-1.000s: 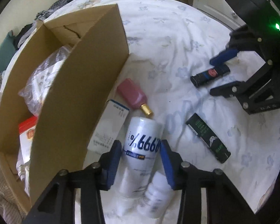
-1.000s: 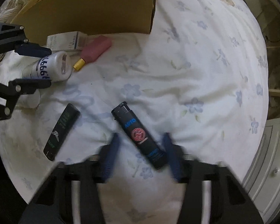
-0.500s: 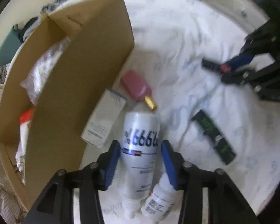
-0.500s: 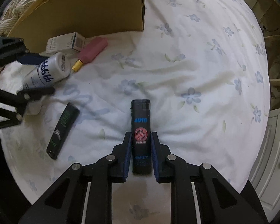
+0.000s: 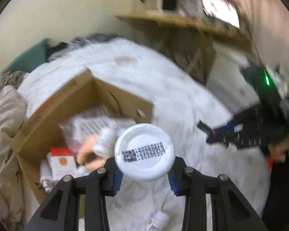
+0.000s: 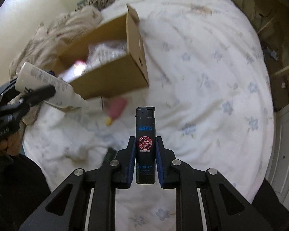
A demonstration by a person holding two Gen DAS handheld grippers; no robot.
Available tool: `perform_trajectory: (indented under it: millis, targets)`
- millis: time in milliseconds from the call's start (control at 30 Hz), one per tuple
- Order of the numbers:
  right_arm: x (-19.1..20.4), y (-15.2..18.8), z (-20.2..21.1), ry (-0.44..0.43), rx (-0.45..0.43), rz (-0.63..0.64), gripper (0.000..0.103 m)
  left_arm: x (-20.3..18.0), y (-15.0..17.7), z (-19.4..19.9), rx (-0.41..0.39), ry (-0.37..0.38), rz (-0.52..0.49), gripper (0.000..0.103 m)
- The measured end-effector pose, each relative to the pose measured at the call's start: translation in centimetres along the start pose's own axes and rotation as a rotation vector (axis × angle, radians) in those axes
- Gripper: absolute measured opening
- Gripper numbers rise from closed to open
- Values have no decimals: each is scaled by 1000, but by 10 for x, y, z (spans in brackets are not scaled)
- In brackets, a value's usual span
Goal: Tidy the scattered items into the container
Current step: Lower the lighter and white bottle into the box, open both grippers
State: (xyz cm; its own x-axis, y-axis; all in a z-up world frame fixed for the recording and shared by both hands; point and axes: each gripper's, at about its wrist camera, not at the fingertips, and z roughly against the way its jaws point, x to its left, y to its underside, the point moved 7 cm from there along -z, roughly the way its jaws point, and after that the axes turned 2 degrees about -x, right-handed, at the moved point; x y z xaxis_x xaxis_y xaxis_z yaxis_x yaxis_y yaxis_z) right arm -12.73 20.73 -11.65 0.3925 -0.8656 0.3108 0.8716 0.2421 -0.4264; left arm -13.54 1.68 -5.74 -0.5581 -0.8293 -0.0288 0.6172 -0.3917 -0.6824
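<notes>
Now both tools are up off the bed [image 6: 212,61] with a load each, where a second ago they were down among the scattered things on the flowered white sheet. The left gripper [image 5: 144,175] has its jaws clamped on the white plastic bottle with the printed date on its base [image 5: 144,152], and it is held in the air beside the near end of the open brown cardboard box [image 5: 113,98]; from the right wrist view the same bottle [image 6: 42,80] hangs at the box's [image 6: 113,77] near corner. The right gripper [image 6: 145,154] has its jaws shut on the black lighter with blue lettering and a red emblem [image 6: 145,144], raised above the sheet and pointed toward the box, though not yet close to it. That reads as two items in transit at once, so the tidying is partway along (neither is over the opening yet, as far as I can judge). Inside the box lie a crinkled clear plastic packet [image 5: 98,123], a small red and white carton [image 5: 61,161] and other blurred pieces I cannot name. On the bed beside the box, a pink bottle with a gold cap [image 6: 116,109] is left, and a dark green flat pack [image 6: 108,156] peeks out behind the right tool.
</notes>
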Motion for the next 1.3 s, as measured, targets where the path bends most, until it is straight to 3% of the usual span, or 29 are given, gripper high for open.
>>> perform_trajectory:
  millis: [300,400,500,633,733,1033,1100,1133,1167,1300]
  targets:
    - [53,-53,8,-112,-89,19,21,75,-31,27,-187,-100,269,39]
    - [75,-78,3,-135,-118,49,21,104,-30,27,-212,-172,356,39]
    - [100,-103,-11,-160,-130,71,21,133,-23,16,-189,-228,438,39]
    - [124,-122,-36,-200,-123,95,21,157,-11,-7,-127,-242,495,39]
    - [128,-127,-58,-183,-91,110,21,166,2,-17,-80,-255,538,39]
    - [120,-134,-111,-119,-36,116,21,161,7,-26,-22,-294,498,40]
    - [118,-134,-115,-104,-37,113,37,162,9,-27,-12,-305,496,52]
    - [117,-134,-116,-91,-40,113,63,163,9,-26,-11,-320,497,64]
    - [117,-134,-113,-100,-54,117,68,164,10,-25,-11,-333,498,70]
    - [126,-132,-98,-119,-102,172,68,162,8,-17,-41,-313,499,70]
